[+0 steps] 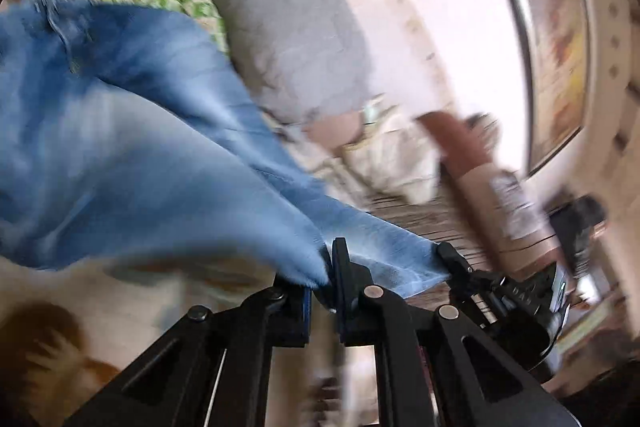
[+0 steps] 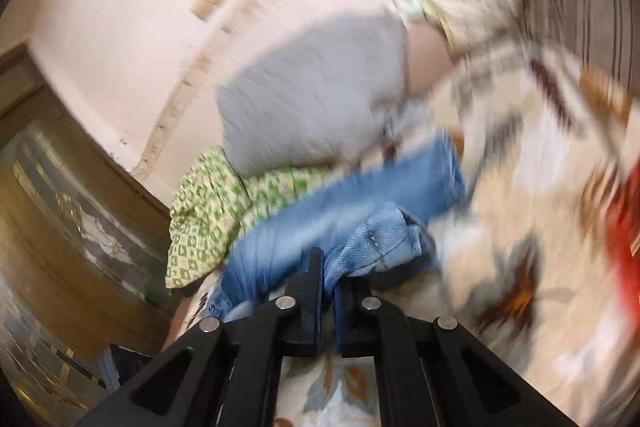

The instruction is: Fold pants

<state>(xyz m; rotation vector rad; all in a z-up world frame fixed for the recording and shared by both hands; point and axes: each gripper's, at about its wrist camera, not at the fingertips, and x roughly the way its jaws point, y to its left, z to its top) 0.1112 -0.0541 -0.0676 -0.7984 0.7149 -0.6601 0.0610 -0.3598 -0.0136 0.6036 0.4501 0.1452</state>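
Closest in, both grippers have the pants. The left gripper (image 1: 326,279) is pinched tight on a thin edge of the jeans (image 1: 132,131), and the same edge runs across to the right gripper (image 1: 452,259), which shows in the left wrist view clamped on it too. In the right wrist view, the right gripper (image 2: 328,281) bites a bunched, stitched bit, looks like a hem or waistband corner.

The jeans (image 2: 352,199) are faded light-blue denim, held up off the bed and draping in big soft folds. I'd guess they're heavyish and floppy but not slippery: denim grips well, and the thick seams are the spots to hold, since the thin panel sags between the grippers.

Underneath is a cream bedsheet (image 2: 500,235) with brown leaf-like prints, all motion-blurred. Behind that sits a green-and-cream patterned cloth (image 2: 208,211), crumpled, and a puffy grey pillow (image 1: 288,23) with a quilted look. Farthest back is a pale pink wall with a framed picture (image 1: 552,55).
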